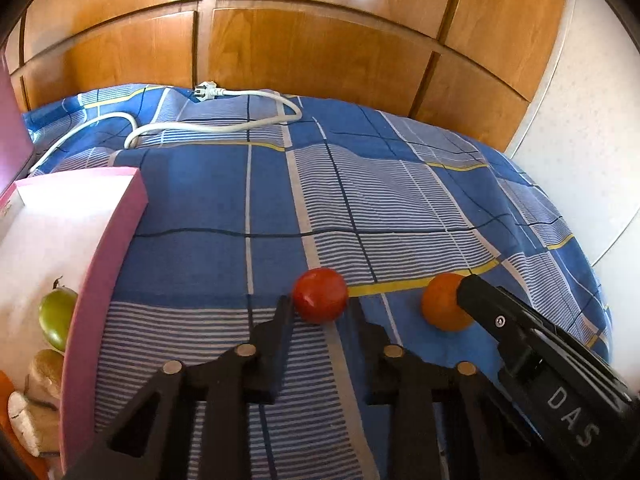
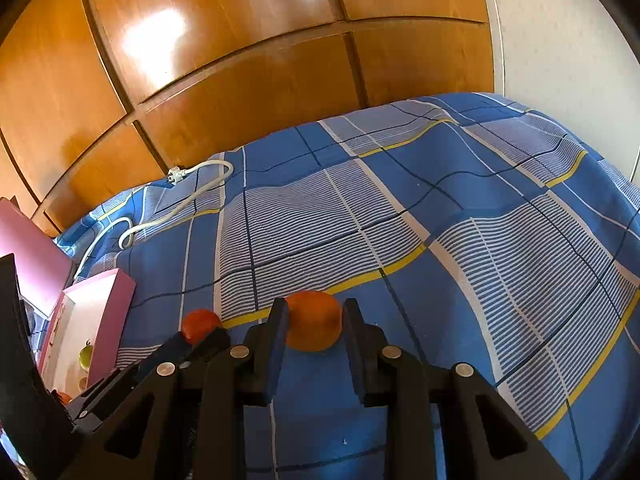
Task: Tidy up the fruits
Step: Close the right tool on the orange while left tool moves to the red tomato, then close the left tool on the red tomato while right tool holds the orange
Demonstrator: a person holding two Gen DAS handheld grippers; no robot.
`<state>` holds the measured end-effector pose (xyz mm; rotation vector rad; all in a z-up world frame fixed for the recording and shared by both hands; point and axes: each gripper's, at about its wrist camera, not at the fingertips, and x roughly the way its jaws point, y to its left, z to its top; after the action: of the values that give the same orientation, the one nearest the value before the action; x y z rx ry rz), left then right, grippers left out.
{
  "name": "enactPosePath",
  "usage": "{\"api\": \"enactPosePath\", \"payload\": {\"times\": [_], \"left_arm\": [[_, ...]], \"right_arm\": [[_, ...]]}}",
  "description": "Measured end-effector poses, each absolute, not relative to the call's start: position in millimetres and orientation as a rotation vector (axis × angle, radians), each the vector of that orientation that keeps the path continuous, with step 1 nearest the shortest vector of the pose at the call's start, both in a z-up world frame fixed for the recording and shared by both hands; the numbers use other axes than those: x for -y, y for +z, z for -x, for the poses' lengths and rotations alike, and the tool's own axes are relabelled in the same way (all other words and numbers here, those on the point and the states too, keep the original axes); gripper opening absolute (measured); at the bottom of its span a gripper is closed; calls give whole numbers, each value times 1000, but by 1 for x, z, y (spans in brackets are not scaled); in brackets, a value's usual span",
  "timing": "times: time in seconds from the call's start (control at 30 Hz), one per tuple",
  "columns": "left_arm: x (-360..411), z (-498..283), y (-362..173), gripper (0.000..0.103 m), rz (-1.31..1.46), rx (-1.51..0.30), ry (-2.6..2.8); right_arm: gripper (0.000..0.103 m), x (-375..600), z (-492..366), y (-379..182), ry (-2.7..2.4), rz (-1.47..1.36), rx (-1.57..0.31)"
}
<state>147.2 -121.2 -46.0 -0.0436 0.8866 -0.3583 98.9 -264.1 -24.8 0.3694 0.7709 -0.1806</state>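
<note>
Left gripper jaws clamp the red tomato on the bed; right gripper jaws clamp the orange alongside.

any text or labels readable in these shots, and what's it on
"DAS": white letters on the black body of the right gripper, seen in the left wrist view.
Small red print on the inner edge of the pink box: too small and blurred to read.
Nothing else carries text.

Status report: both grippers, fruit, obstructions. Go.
Left gripper shut on red tomato. Right gripper shut on orange. Pink box left, path unobstructed.
</note>
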Motion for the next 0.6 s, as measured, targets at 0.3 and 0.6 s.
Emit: {"api": "enactPosePath", "payload": {"times": [0.3,0.6], "left_arm": [[87,-123,-45,24,90,-877,-292],[71,-71,-46,24,30,-826,-214]], "right_arm": [[25,254,-100,-25,-164,-310,-772],[21,257,-99,-25,-146,-322,-760]]}}
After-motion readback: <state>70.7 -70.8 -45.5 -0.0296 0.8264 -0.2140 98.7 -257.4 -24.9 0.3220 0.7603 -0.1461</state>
